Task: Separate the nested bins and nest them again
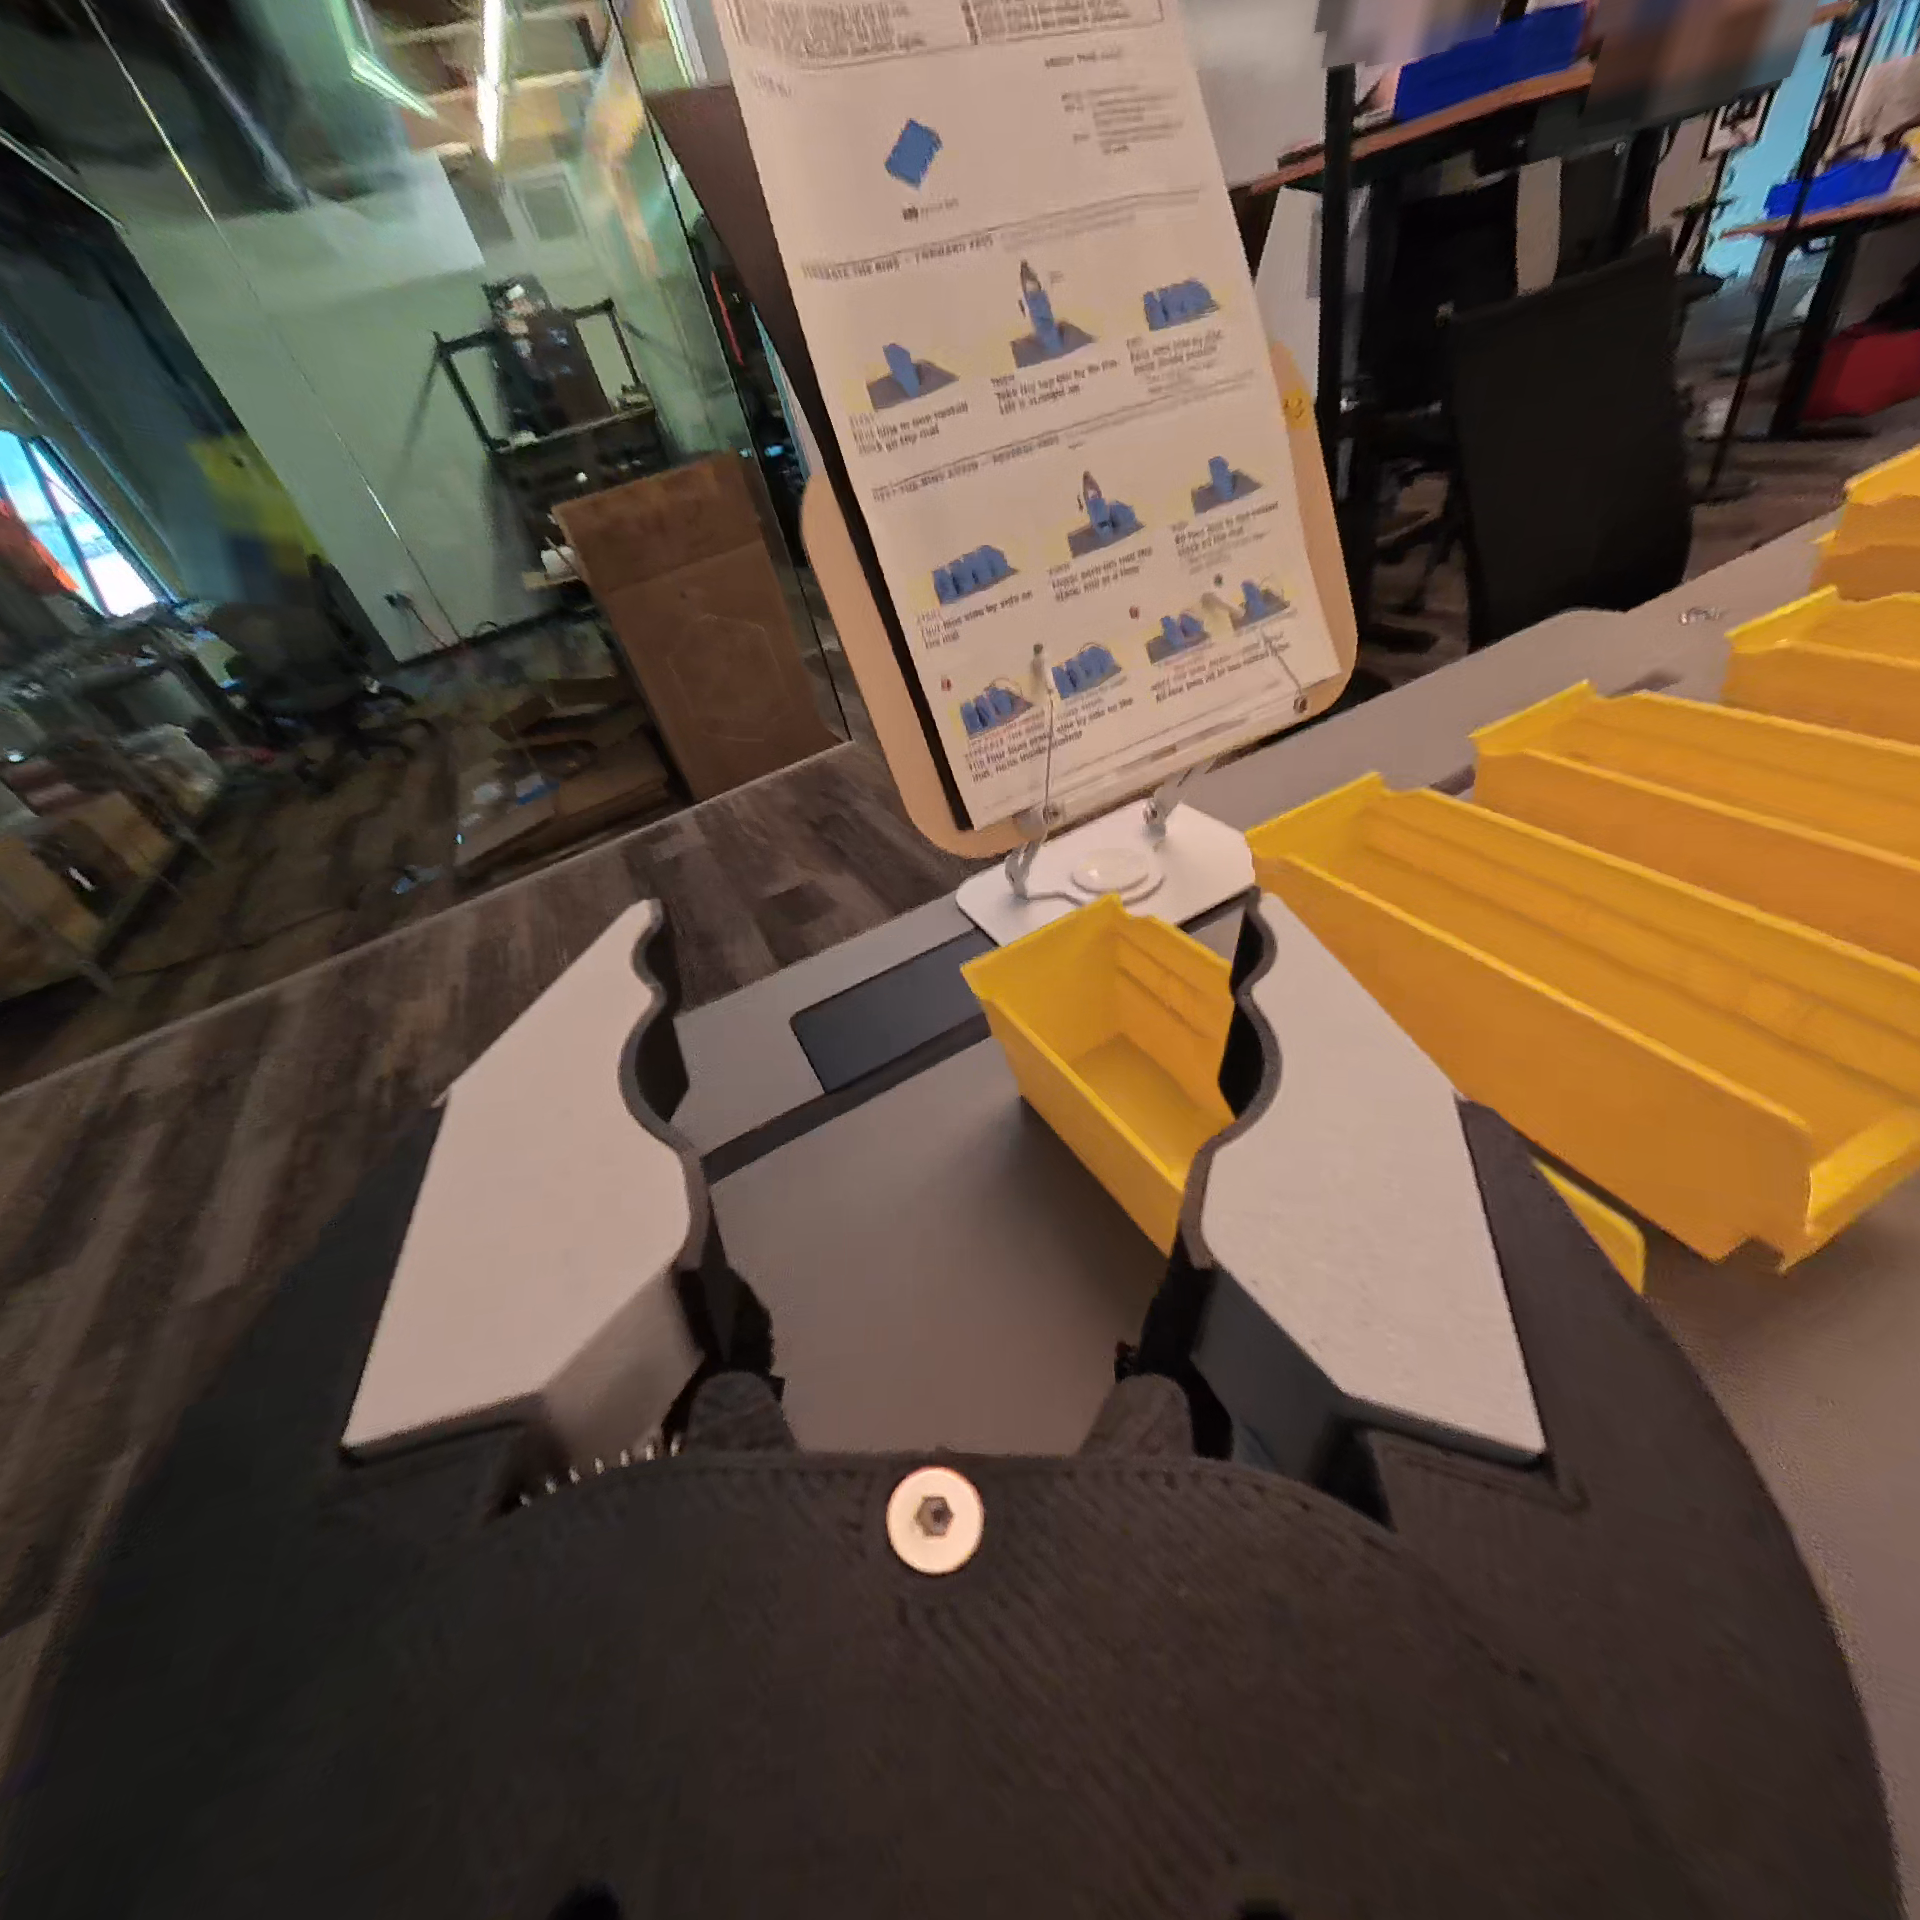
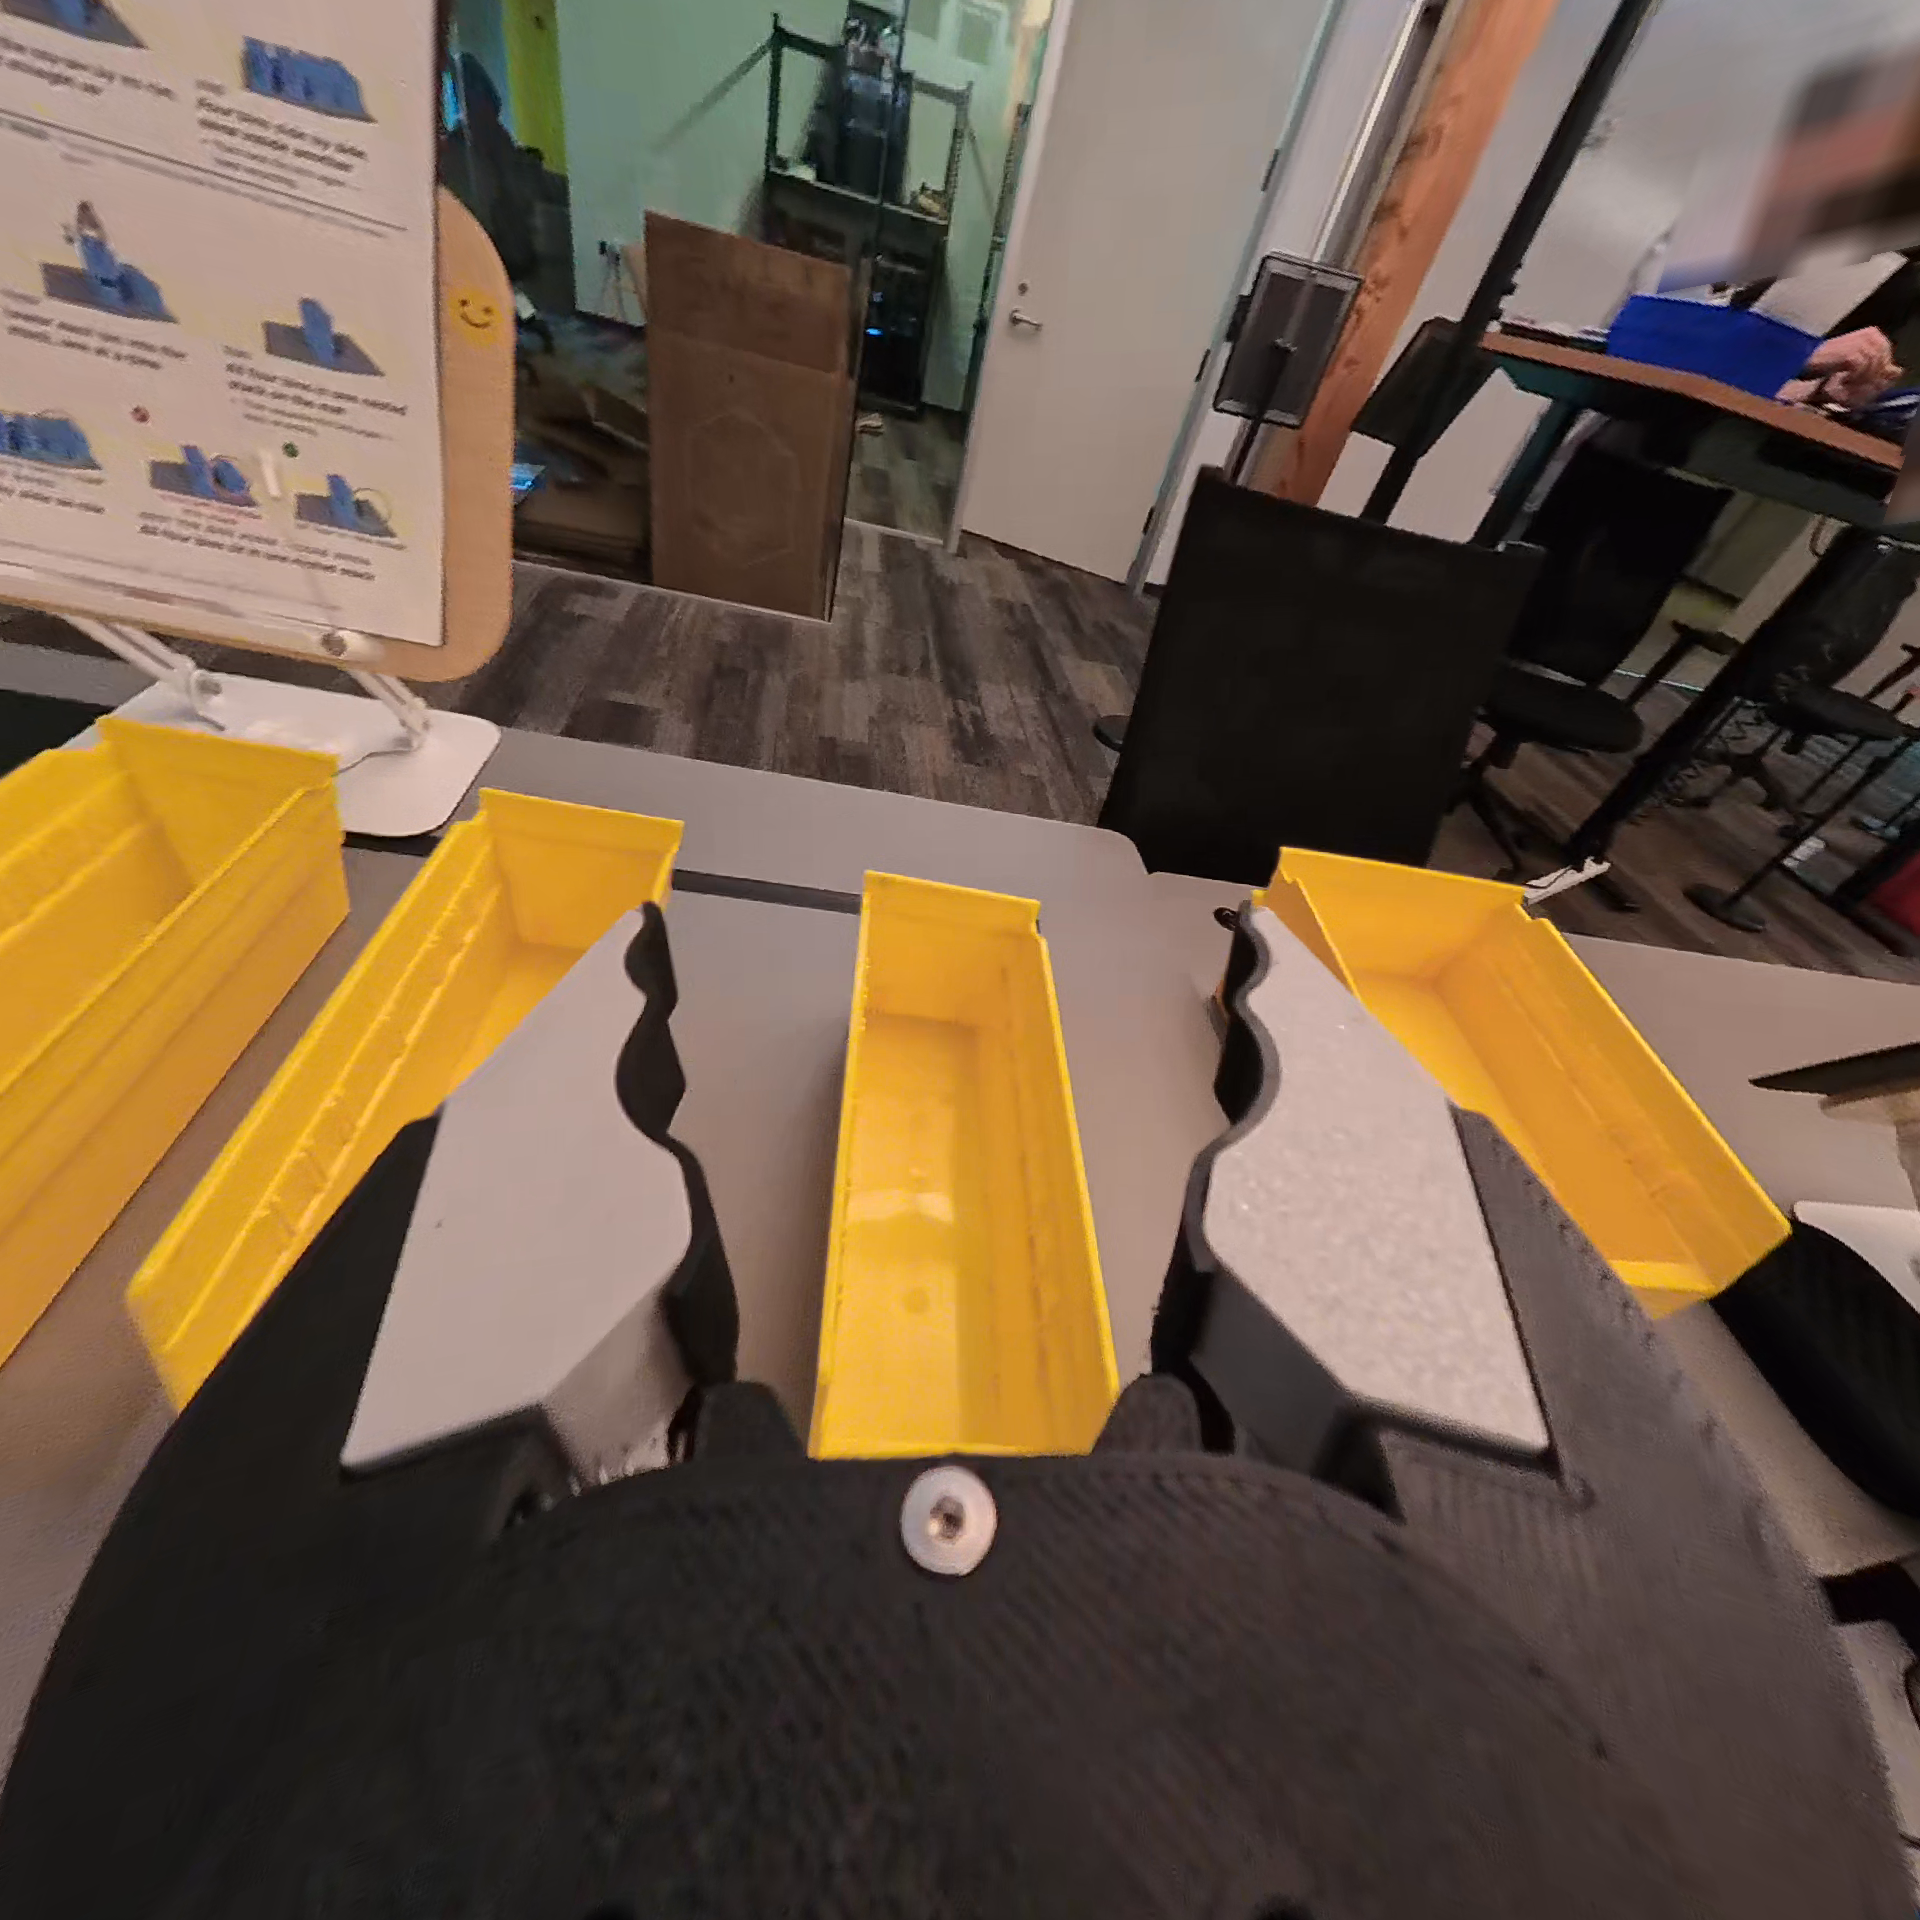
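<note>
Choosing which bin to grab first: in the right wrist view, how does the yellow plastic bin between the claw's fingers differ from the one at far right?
The centre yellow plastic bin looks narrower and lies straight along the open right claw, untouched. The rightmost yellow bin looks wider, angles rightward, outside the fingers. Both sit empty, upright on the grey table.

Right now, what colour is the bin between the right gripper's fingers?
Yellow bin, plain, no pattern; clearest in the right wrist view.
</note>
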